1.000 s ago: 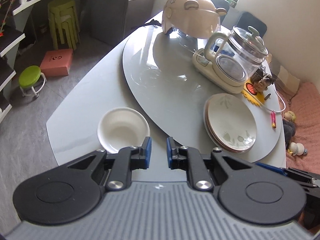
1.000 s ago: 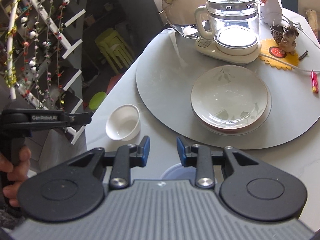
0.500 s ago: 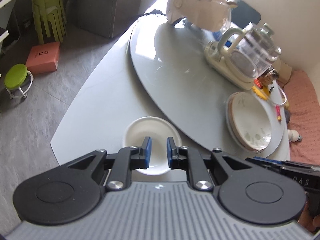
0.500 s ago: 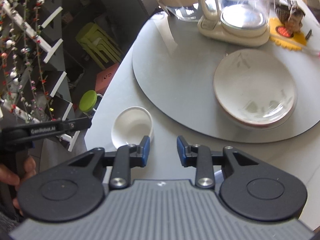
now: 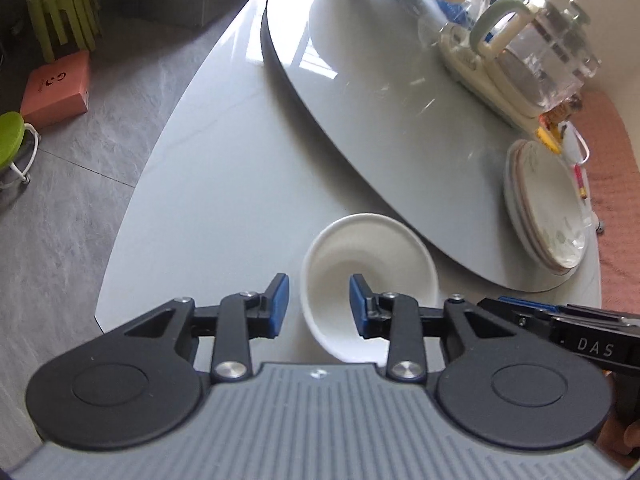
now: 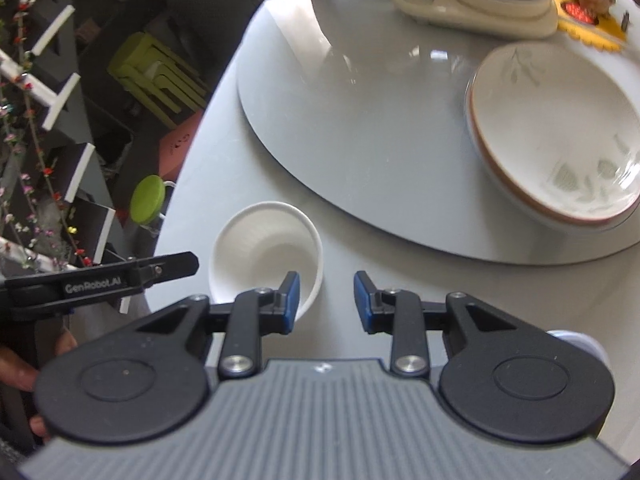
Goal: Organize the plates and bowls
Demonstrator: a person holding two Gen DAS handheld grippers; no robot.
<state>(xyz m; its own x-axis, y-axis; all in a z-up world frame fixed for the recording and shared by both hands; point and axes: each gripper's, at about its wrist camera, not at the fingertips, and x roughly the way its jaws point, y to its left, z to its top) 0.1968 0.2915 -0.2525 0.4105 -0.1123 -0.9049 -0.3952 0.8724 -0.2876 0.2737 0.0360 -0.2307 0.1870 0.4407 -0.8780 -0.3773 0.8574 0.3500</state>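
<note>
A small white bowl (image 5: 372, 256) stands on the grey table near its edge, just outside the raised turntable. My left gripper (image 5: 319, 306) hangs low over the bowl's near left rim, one finger outside the wall and the other over the hollow. Its jaws are opening and the pads are clear of the rim. In the right wrist view the same bowl (image 6: 264, 244) lies just left of my right gripper (image 6: 327, 300), which stands partly open over bare table, its left finger overlapping the bowl's rim. A stack of leaf-patterned plates (image 5: 548, 208) (image 6: 556, 136) rests on the turntable.
The grey turntable (image 5: 400, 120) (image 6: 360, 120) carries a glass kettle on a cream base (image 5: 520, 52) (image 6: 476, 4). A pale round thing (image 6: 576, 340) peeks out under my right gripper. Beyond the table edge are floor, green stools (image 5: 60, 4) and a pink box (image 5: 56, 88).
Both grippers have come down and closer to the white bowl. The left jaws have spread from nearly shut to straddle the bowl's rim. The right jaws keep the same gap.
</note>
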